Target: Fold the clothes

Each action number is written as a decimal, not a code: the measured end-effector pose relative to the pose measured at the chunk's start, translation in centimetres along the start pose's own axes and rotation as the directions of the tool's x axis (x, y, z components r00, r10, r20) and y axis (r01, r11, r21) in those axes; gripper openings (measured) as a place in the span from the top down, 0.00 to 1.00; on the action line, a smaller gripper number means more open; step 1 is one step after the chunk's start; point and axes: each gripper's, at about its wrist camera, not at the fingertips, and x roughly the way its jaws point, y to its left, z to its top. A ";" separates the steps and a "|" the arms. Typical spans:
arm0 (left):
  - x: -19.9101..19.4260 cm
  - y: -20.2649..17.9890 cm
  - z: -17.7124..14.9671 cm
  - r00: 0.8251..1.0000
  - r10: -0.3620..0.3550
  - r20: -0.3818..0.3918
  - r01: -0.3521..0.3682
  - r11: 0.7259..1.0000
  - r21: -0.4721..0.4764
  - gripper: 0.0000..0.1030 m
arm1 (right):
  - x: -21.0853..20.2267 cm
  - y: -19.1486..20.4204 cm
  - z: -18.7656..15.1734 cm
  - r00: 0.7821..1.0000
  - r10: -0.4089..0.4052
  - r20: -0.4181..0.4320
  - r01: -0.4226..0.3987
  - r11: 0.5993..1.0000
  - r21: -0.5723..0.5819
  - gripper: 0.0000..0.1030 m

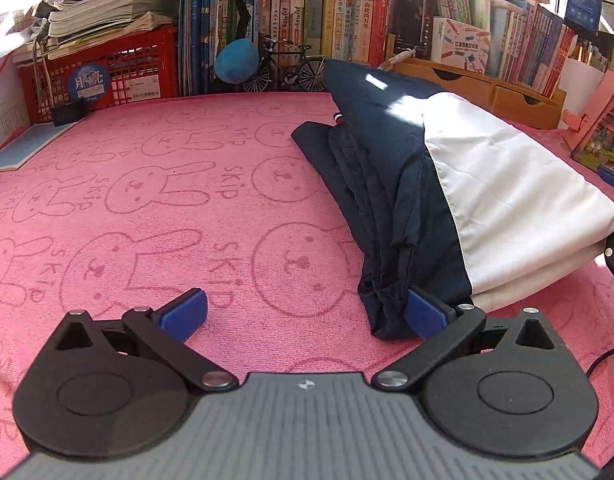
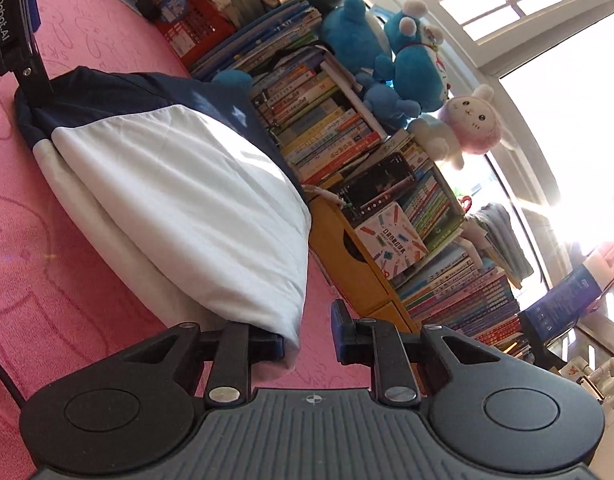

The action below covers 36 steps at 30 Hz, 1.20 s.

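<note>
A folded navy and white garment (image 1: 487, 184) lies on the pink rabbit-print towel (image 1: 167, 208), right of centre. My left gripper (image 1: 305, 314) is open wide and low over the towel. Its right pad (image 1: 425, 316) touches the garment's navy near edge, and its left pad (image 1: 185, 312) rests over bare towel. In the right wrist view my right gripper (image 2: 307, 336) is at the white corner of the garment (image 2: 195, 200). That corner lies against the left finger (image 2: 243, 344), and a gap of pink shows before the blue right pad (image 2: 341, 330). The jaws stand narrow.
Shelves of books (image 1: 347, 20) and a red crate (image 1: 107, 72) line the back of the table, with a model bicycle (image 1: 285, 68) and wooden drawers (image 1: 487, 84). Plush toys (image 2: 391, 40) sit on the books. The left gripper's body (image 2: 11, 20) stands by the garment's far end.
</note>
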 end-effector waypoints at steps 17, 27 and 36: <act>-1.6 2.5 -1.0 0.981 0.192 -0.007 -0.193 0.981 -0.024 0.00 | -5.8 -2.5 -1.5 0.960 0.240 0.141 -0.267 0.939 0.216 0.34; -1.9 2.7 -0.5 0.988 0.154 -0.026 -0.156 0.986 -0.067 0.00 | -4.5 1.5 6.0 0.863 0.393 0.317 -0.481 0.832 0.278 0.22; -1.7 2.6 1.8 0.995 0.096 0.010 -0.095 0.993 -0.065 0.00 | -0.9 -1.7 5.3 0.863 0.424 0.275 -0.502 0.661 0.558 0.32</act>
